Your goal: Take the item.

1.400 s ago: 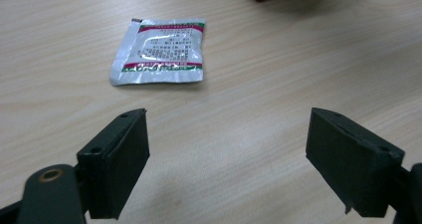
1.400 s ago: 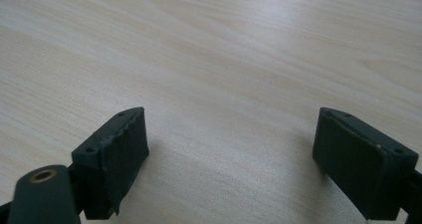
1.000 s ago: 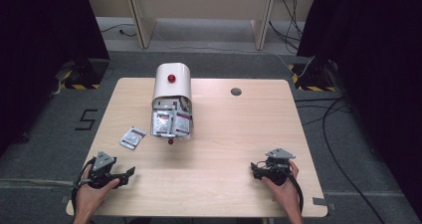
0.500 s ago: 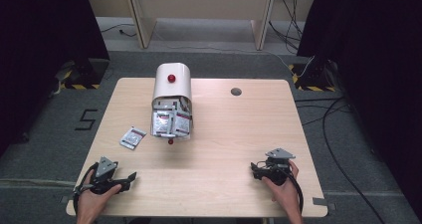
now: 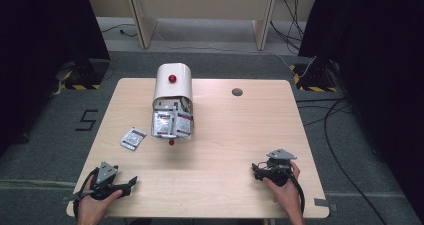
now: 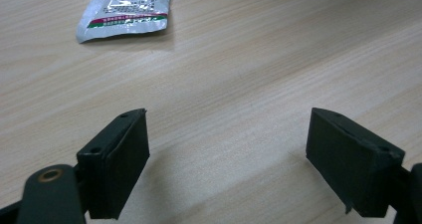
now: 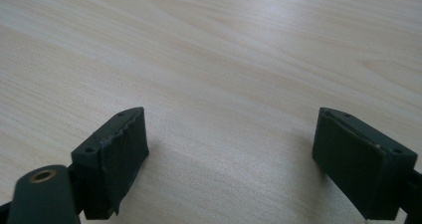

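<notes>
Tabletop (image 5: 230, 135) fills frame centre. White dispenser (image 5: 172, 102) upper centre, packed with what look like sachets. Left gripper (image 5: 131, 183) lower left, jaws spread, empty. Right gripper (image 5: 256, 169) lower right, jaws spread, empty, just above bare wood. Loose sachet (image 5: 133, 138) left of the dispenser, apart from both grippers; top left in left gripper view (image 6: 127, 7).

White dispenser (image 5: 172, 87) lies on wooden table (image 5: 235, 135).

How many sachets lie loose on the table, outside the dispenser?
1: a sachet lies flat on the table, left of the white dispenser. Others are packed inside it, some possibly hidden.
</notes>
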{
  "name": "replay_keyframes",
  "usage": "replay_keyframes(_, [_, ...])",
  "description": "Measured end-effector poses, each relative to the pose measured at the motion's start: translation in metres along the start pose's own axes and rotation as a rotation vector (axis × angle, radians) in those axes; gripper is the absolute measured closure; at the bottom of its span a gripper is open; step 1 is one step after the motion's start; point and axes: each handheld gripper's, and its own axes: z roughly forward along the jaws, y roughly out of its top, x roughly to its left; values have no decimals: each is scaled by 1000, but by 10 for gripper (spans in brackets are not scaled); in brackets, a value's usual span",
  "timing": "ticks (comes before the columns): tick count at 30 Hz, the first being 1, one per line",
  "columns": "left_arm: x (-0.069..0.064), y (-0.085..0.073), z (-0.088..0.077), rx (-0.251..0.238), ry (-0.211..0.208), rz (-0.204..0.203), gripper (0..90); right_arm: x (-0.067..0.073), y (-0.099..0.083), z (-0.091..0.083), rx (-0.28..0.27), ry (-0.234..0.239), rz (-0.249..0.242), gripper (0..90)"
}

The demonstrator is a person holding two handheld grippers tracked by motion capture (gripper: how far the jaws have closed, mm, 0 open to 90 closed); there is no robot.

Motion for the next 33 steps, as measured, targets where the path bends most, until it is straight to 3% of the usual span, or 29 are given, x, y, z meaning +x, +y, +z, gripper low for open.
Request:
replay_keyframes(16, [-14, -10, -10, 3, 11, 38, 156, 0, 0, 0, 0, 0, -1, 151])
replay_keyframes(20, [-16, -15, -13, -12, 17, 22, 152, 0, 0, 0, 0, -1, -1, 151])
replay_keyframes(24, [-17, -21, -16, -25, -5, -20, 150, 0, 0, 0, 0, -1, -1, 151])
replay_keyframes(33, [-22, -31, -22, -45, -16, -53, 148, 0, 0, 0, 0, -1, -1, 151])
